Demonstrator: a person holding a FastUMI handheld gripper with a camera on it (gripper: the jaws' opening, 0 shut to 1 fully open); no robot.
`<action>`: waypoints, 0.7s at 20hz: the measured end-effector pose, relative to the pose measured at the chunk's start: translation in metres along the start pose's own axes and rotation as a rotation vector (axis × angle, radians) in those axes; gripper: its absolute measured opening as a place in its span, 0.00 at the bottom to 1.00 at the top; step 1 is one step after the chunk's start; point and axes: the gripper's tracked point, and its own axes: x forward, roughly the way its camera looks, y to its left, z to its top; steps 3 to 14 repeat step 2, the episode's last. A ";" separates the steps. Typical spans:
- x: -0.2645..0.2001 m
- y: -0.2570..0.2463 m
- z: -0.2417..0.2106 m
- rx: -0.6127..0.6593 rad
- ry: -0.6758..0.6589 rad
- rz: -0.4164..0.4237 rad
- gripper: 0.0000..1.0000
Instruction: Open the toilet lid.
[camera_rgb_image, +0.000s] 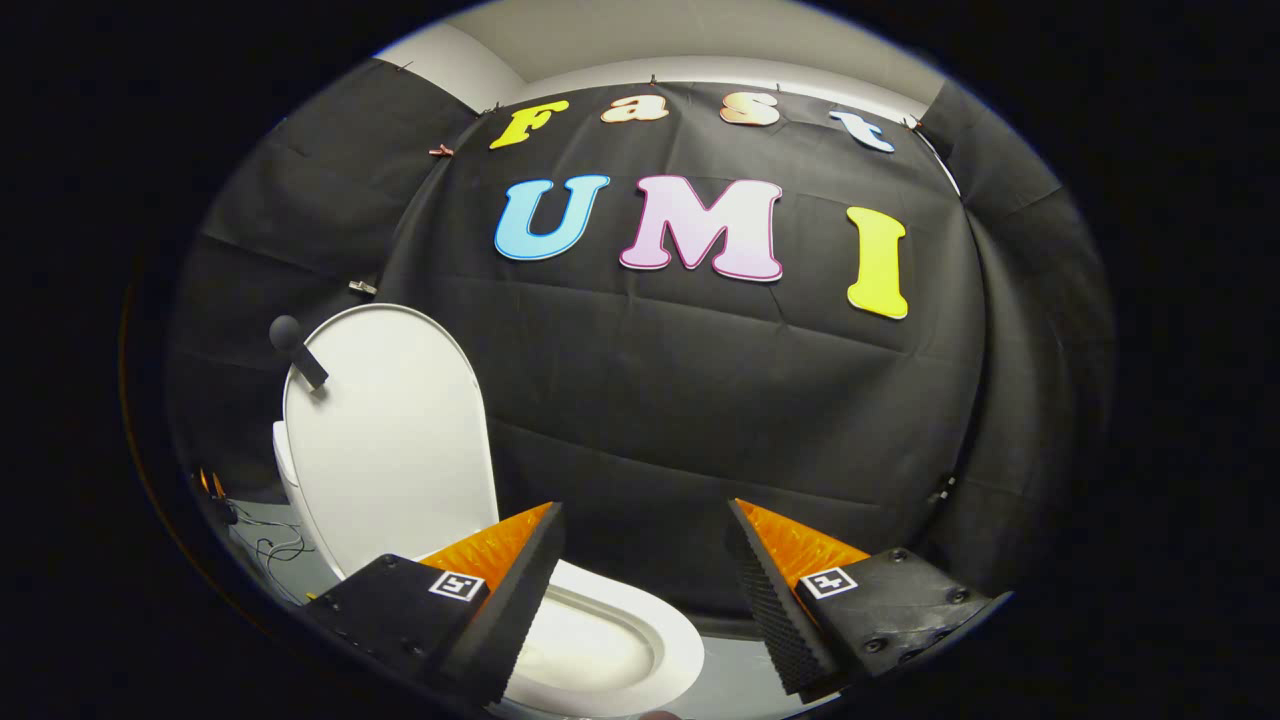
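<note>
The white toilet lid stands raised, nearly upright, to the left beyond my left finger. Below it the white seat and bowl lie open, partly behind my left finger and reaching into the gap between the two fingers. A small dark knob handle sticks out from the lid's upper left edge. My gripper is open, with a wide gap and nothing held; it sits just above and in front of the bowl, apart from the lid.
Black cloth hangs as the wall right behind the toilet. Cables lie on the grey floor to the left of the toilet. A strip of grey floor shows to the right of the bowl.
</note>
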 end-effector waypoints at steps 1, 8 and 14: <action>-0.001 0.001 -0.001 -0.006 0.005 0.002 0.99; -0.001 0.003 -0.002 -0.013 0.007 0.006 0.99; -0.001 0.003 -0.002 -0.013 0.007 0.006 0.99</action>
